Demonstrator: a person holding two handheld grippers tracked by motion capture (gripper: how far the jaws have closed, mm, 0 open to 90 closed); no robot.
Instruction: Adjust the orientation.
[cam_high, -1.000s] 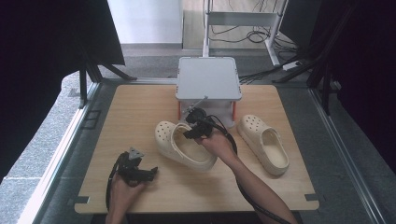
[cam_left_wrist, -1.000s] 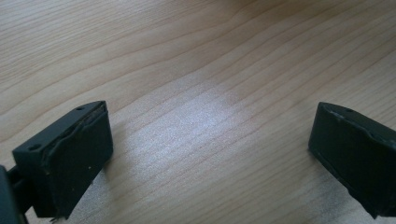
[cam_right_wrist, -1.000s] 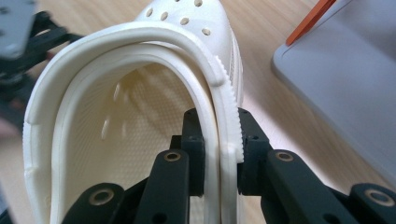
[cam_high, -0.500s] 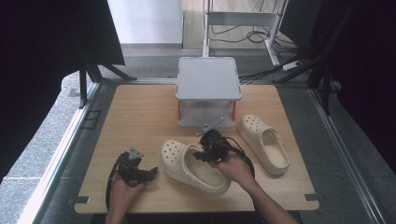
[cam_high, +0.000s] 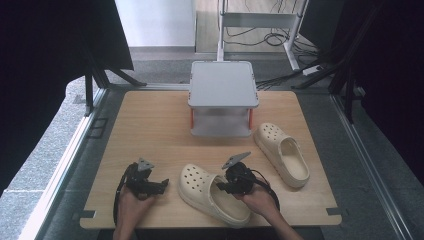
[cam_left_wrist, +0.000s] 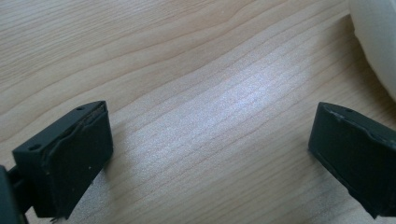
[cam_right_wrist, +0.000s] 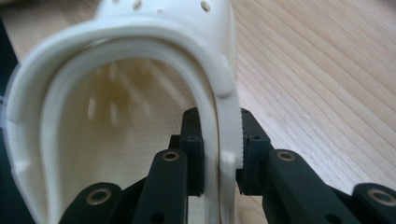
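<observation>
A cream clog (cam_high: 210, 194) lies near the front edge of the wooden table (cam_high: 150, 125), toe pointing to the far left. My right gripper (cam_high: 227, 189) is shut on its side wall; in the right gripper view the clog's rim (cam_right_wrist: 217, 154) is pinched between the two black pads. A second cream clog (cam_high: 282, 154) rests to the right, untouched. My left gripper (cam_high: 161, 184) sits at the front left with its jaws wide apart over bare wood (cam_left_wrist: 210, 140); the held clog's toe (cam_left_wrist: 376, 42) shows at the upper right of the left gripper view.
A grey two-tier stand (cam_high: 222, 97) with orange posts stands at the middle back of the table. Black frame bars and cables lie on the floor beyond. Bare wood stretches along the table's left half.
The right gripper has carried the clog from the table's middle, in front of the stand, toward the front edge and lower. The left gripper has stayed where it was.
</observation>
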